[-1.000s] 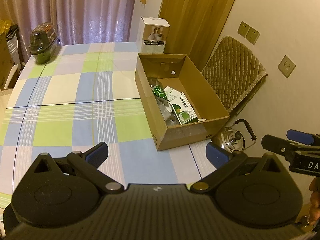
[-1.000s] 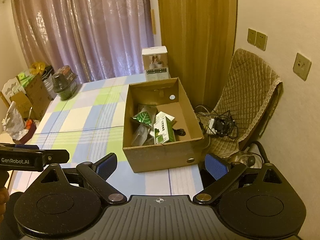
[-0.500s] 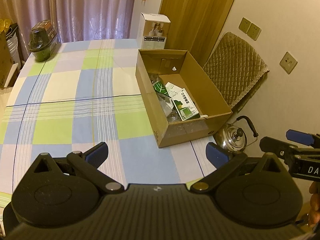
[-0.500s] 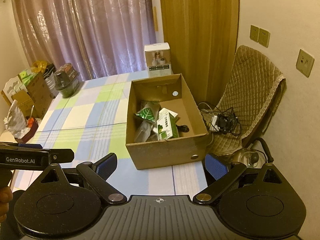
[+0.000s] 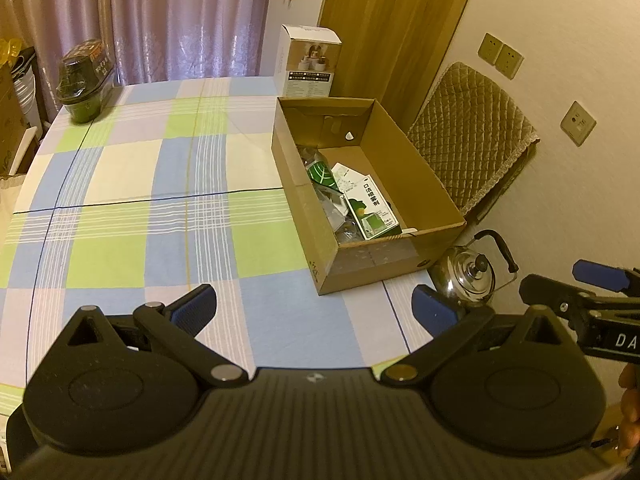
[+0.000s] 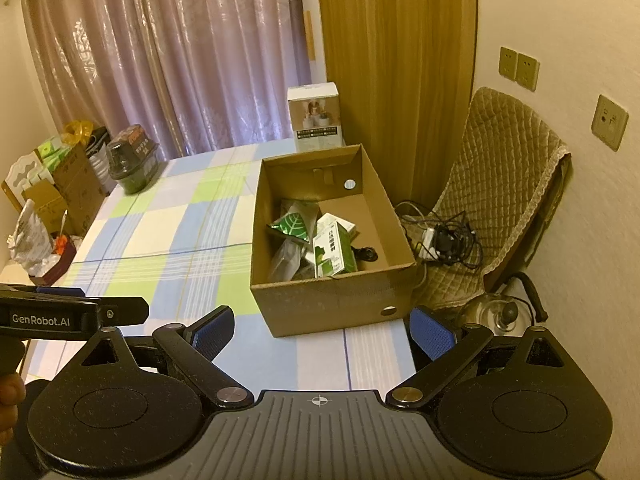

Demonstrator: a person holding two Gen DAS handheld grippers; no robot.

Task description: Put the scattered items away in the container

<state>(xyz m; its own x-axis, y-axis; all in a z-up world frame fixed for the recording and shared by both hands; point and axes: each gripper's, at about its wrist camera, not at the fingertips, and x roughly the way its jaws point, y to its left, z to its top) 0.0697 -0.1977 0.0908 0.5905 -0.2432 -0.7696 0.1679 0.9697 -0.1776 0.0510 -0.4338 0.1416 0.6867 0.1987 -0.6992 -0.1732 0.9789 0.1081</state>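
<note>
Left tool (image 5: 314, 306), jaws wide and empty, has drawn back above the worktop (image 5: 132, 216); cardboard box (image 5: 400, 184) holds the items. Right tool (image 6: 322, 332), likewise wide and empty, retreats too; tidying appears finished.

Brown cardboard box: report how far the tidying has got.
Done: the brown cardboard box already holds a green-and-white carton, a green leaf-print packet and clear wrappers. In hand: nothing; the left tongs and right tongs are both open and empty. Left: no loose small items show on the checked tablecloth.
</note>
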